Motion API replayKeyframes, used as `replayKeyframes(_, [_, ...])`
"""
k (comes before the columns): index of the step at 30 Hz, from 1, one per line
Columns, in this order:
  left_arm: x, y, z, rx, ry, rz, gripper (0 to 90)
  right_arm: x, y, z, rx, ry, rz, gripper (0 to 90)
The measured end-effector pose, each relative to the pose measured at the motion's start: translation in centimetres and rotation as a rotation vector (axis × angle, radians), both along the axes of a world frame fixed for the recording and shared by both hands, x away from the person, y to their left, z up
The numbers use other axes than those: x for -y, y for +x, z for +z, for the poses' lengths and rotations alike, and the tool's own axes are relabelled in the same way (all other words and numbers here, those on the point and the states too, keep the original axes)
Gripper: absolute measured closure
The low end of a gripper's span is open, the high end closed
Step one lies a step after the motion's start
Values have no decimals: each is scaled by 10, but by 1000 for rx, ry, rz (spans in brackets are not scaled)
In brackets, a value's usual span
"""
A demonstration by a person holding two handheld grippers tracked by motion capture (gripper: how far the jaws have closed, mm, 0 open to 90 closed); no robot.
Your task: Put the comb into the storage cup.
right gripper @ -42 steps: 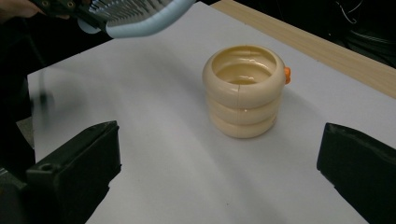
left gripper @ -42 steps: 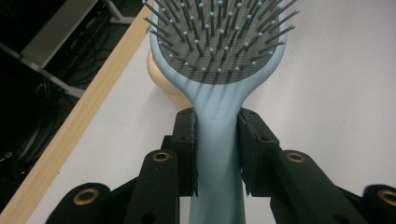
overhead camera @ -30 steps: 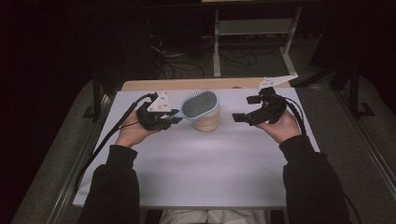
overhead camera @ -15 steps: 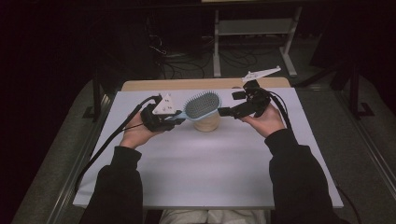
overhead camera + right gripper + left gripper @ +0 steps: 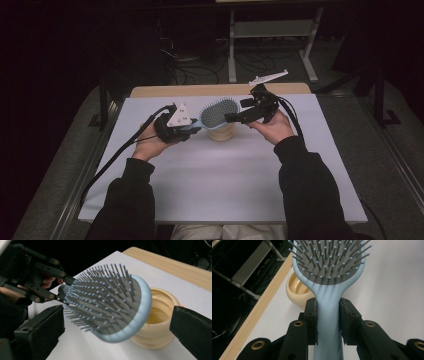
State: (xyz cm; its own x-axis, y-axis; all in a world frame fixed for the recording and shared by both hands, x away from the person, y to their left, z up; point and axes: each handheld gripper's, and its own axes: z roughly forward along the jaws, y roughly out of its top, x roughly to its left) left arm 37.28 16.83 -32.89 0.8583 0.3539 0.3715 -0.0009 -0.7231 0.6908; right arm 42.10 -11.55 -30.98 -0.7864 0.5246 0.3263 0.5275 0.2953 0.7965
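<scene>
The pale blue hairbrush (image 5: 218, 112), grey bristle pad up, hangs over a cream bowl (image 5: 222, 132) on the white surface (image 5: 220, 185), handle pinched by the left tool (image 5: 192, 129) at nine o'clock, head between the spread right tool (image 5: 235, 118).

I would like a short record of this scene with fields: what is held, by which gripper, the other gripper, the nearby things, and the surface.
held thing: light blue hairbrush, bristles facing up
holder: left gripper, fingers pressed on both sides of the handle
other gripper: right gripper, open, one finger on each side of the brush head, not touching it
nearby thing: cream-yellow bowl, upright, below the brush head
surface: white table cover, wooden edge at the far side
</scene>
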Motion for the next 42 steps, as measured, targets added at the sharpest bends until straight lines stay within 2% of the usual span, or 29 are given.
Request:
replayKeyframes(2, [1,0,-1,7,2,-3,702,-1,2,-2,-22,26,0,6])
replayKeyframes(5, [2,-1,-1,5,-11,-12,701,-3,4,-3,-43,59,23,127])
replayKeyframes(9, [3,-3,-1,7,-16,-26,701,-6,6,-6,-75,95,41,173])
replayKeyframes(16, [7,-2,-6,17,-6,-23,701,-5,8,-6,-121,80,40,284])
replayKeyframes(20, [8,-3,-6,22,-26,-27,702,3,10,-5,-154,136,30,373])
replayKeyframes(23, [8,-3,-5,25,-29,-31,702,6,11,-3,-173,155,26,429])
replayKeyframes(26, [10,-3,-7,23,-20,-30,702,7,9,-1,-161,143,33,473])
replayKeyframes(30, [13,-3,-12,26,4,-32,702,5,8,2,-167,109,35,508])
replayKeyframes(33, [13,-3,-13,35,-2,-32,702,5,6,4,-158,110,33,528])
replayKeyframes(37, [12,-4,-9,42,-29,-35,700,5,5,11,-145,118,43,542])
replayKeyframes(38, [11,-4,-7,43,-43,-35,696,4,3,18,-118,120,47,546])
replayKeyframes(39, [10,-5,-6,39,-54,-31,696,4,3,18,-118,120,47,546])
replayKeyframes(42, [7,-5,-2,34,-72,-24,682,0,-1,29,-76,106,54,553])
